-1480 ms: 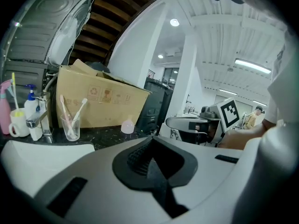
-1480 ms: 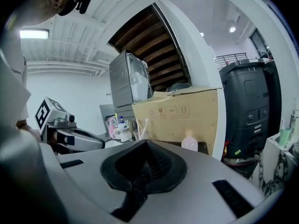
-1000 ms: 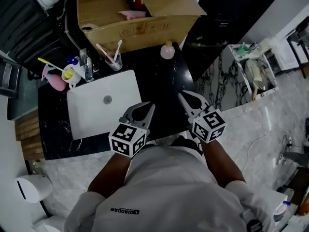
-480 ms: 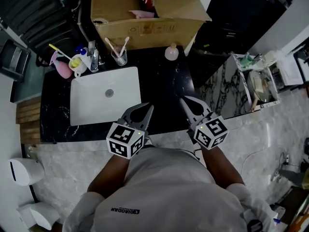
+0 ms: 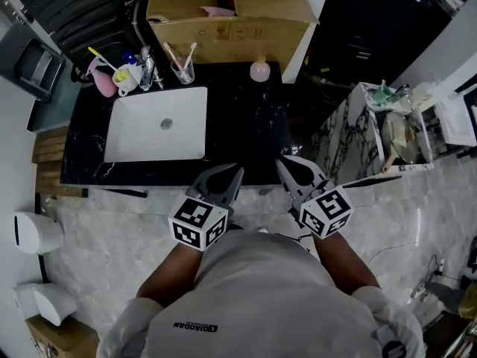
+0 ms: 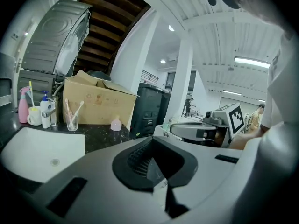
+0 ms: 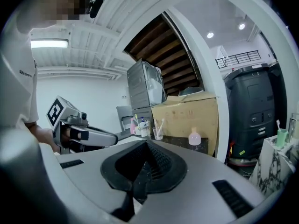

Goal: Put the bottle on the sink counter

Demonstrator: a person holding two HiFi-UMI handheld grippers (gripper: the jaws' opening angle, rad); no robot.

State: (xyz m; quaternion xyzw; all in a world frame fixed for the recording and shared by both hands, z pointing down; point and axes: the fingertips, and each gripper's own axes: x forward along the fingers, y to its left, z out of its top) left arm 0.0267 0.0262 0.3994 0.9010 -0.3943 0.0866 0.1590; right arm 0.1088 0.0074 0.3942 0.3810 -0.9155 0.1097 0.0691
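A small pink bottle (image 5: 259, 70) stands upright on the black sink counter (image 5: 250, 129), at its back edge right of the white sink (image 5: 127, 136). It also shows far ahead in the left gripper view, as the bottle (image 6: 116, 123), and in the right gripper view, as the bottle (image 7: 194, 137). My left gripper (image 5: 236, 171) and right gripper (image 5: 282, 162) hover side by side over the counter's front edge, well short of the bottle. Both are shut with nothing between the jaws, as the left gripper (image 6: 152, 139) and right gripper (image 7: 146, 143) show up close.
An open cardboard box (image 5: 231, 32) stands right behind the bottle. A glass with toothbrushes (image 5: 182, 70), a faucet (image 5: 148, 71), a white cup (image 5: 125, 79) and a pink spray bottle (image 5: 103, 82) line the sink's back. A marble side table (image 5: 350, 136) is at the right; white bins (image 5: 33, 233) stand at the left.
The counter, sink and bottle have slid up and away in the head view as the person backed off. Both grippers now sit at the counter's front edge, still shut.
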